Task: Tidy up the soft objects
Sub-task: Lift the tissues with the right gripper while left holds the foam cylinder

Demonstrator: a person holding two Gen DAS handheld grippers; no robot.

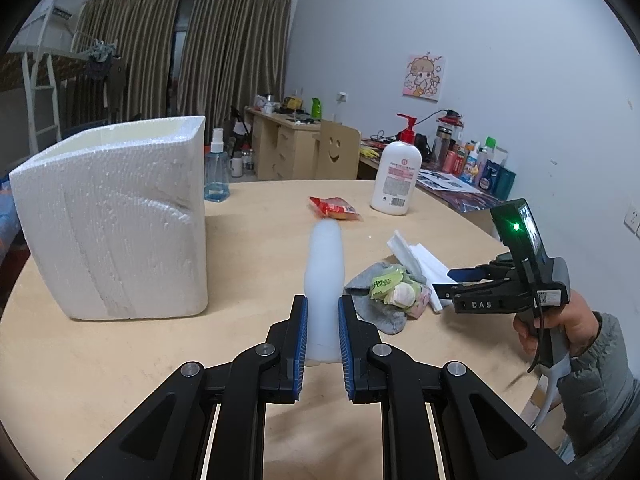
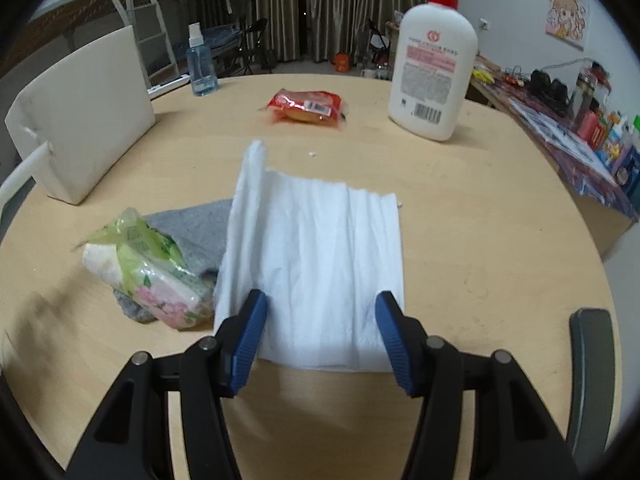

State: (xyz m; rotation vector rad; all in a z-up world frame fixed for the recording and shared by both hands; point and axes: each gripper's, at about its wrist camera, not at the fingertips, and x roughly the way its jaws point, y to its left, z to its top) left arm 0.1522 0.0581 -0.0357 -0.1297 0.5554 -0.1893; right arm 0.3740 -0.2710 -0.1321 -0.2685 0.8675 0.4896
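left tool [image 1: 323,322]: clenched on a translucent white tube [image 1: 324,280], blue pads pressing both sides. The tube sticks out forward past the fingers, over the tabletop [image 1: 248,248].
right tool [image 2: 320,332]: released, jaws spread wide, nothing pinched. Its tips sit just over the near edge of the tissue [image 2: 320,264], one finger at each side. In the left view it comes in from the right, held by a hand [image 1: 560,328] in a grey sleeve [image 1: 600,380].
tissue: white sheet lying flat-ish on the tabletop, left edge curled up a bit.
wipes pack [image 2: 160,276]: green and pink soft pack, just left of the tissue, sitting on a grey cloth [image 2: 196,232]. The tissue edge looks like it touches or overlaps the cloth, can't say for sure.
foam box [image 1: 116,216]: big white one, upright on the left side of the tabletop, well apart from the pile.
red packet [image 2: 306,107]: far middle of the tabletop, on its own.
lotion bottle [image 2: 434,64]: white with a red pump, far right, upright.
spray bottle [image 2: 202,64]: clear blue, far left edge, just beyond the foam box.
background: curtains [image 1: 224,52], a desk along the wall [image 1: 280,140].
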